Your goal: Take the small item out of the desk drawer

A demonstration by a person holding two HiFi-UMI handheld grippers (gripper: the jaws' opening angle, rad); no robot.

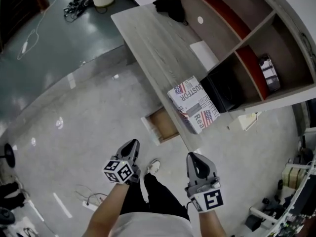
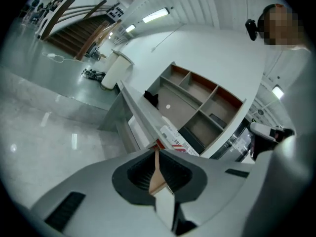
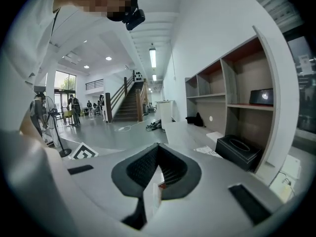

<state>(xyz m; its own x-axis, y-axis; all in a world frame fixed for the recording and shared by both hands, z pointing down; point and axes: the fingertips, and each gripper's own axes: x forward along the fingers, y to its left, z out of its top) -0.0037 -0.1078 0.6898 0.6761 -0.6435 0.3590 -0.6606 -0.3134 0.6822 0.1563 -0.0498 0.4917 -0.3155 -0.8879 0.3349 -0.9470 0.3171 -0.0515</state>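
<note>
The desk (image 1: 148,38) runs diagonally through the head view, and its drawer (image 1: 164,124) stands pulled out under the front edge, showing a brown wooden inside. I cannot make out a small item in it. My left gripper (image 1: 132,145) hangs above the floor just short of the drawer, with its jaws shut and nothing held. My right gripper (image 1: 196,158) is level with it to the right, below the desk's near corner, also shut and empty. In the left gripper view the gripper (image 2: 157,153) points at the desk edge. The right gripper (image 3: 158,148) looks along the desk top.
A flag-printed box (image 1: 192,104) lies on the desk's near end, right above the drawer. A black tissue box (image 1: 222,90) sits in the shelf unit (image 1: 256,58). A white sheet (image 1: 204,54) and a black cloth (image 1: 170,6) lie farther along. My shoe (image 1: 154,167) and a power strip (image 1: 91,204) are on the floor.
</note>
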